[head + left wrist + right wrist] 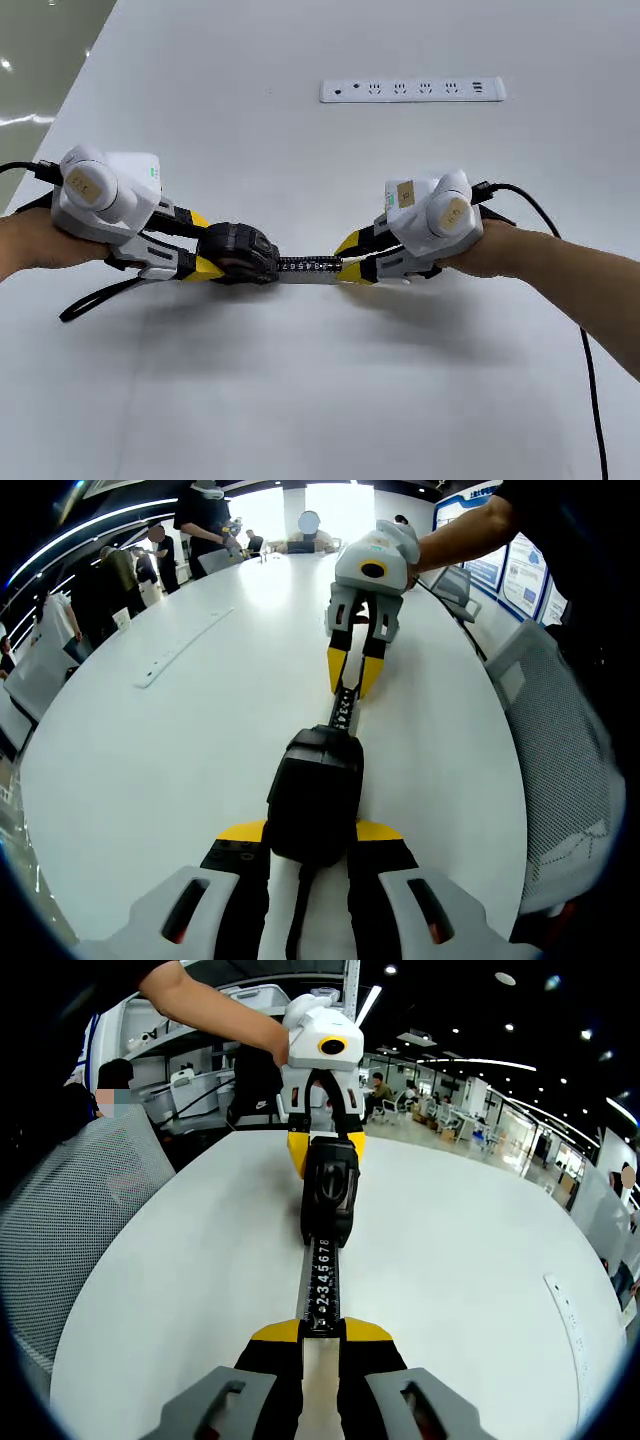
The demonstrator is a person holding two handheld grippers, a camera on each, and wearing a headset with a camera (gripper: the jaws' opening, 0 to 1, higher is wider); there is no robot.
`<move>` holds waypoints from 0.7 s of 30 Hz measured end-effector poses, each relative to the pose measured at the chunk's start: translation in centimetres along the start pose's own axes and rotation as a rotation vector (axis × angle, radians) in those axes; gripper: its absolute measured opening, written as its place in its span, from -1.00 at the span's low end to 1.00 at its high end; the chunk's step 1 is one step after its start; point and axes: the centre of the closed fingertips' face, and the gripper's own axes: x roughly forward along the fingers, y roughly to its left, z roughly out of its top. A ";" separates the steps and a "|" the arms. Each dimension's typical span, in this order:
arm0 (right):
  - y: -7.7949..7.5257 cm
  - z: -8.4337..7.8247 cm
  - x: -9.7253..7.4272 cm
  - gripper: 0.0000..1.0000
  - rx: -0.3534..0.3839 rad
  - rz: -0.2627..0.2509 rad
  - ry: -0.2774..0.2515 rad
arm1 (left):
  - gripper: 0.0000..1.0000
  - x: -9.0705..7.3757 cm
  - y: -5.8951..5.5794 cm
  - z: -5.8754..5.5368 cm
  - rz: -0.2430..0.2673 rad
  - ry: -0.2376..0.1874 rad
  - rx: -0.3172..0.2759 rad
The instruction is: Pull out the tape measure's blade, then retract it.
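A black tape measure case [240, 252] rests on the white table, clamped between the yellow-tipped jaws of my left gripper [203, 245]. In the left gripper view the case [315, 795] sits just beyond that gripper [312, 832]. A short length of black blade [308, 265] with white numbers runs from the case to my right gripper [350, 258], which is shut on the blade's end. In the right gripper view the blade [322, 1288] leads from that gripper [321, 1331] up to the case [330, 1192].
A white power strip [412, 90] lies at the far side of the white table [320, 400]. Black cables trail from both grippers, one along the right edge [592, 380]. A black wrist strap [95, 298] lies behind the case. People stand at the table's far end.
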 end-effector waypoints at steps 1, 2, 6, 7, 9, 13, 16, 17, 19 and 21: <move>0.0 -0.1 -0.1 -0.84 0.001 -0.001 0.001 | -0.52 0.0 0.0 0.0 0.000 0.000 0.000; 0.0 -0.2 -0.2 -0.84 0.003 -0.002 0.002 | -0.52 0.0 0.0 0.0 0.000 0.001 0.000; 0.1 -0.5 -0.6 -0.84 0.010 -0.004 0.003 | -0.52 0.0 0.0 0.0 -0.001 0.002 0.001; 0.1 -0.6 -0.7 -0.84 0.011 -0.005 0.005 | -0.52 0.0 0.0 0.0 -0.001 0.002 0.001; 0.1 -0.7 -0.9 -0.84 0.014 -0.005 0.004 | -0.52 0.0 0.0 0.0 -0.002 0.002 0.001; 0.1 -1.0 -1.2 -0.84 0.017 -0.006 0.006 | -0.52 0.0 0.0 0.1 -0.002 0.003 0.001; 0.1 -1.2 -1.4 -0.84 0.020 -0.007 0.008 | -0.52 0.0 0.0 0.1 -0.002 0.003 0.002; 0.1 -1.4 -1.6 -0.84 0.022 -0.007 0.008 | -0.52 0.0 0.0 0.1 -0.003 0.004 0.002; 0.0 -1.5 -1.8 -0.84 0.024 -0.007 0.010 | -0.52 0.0 0.0 0.1 -0.003 0.004 0.002; 0.1 -1.7 -2.0 -0.84 0.026 -0.007 0.012 | -0.52 0.0 0.0 0.1 -0.003 0.005 0.002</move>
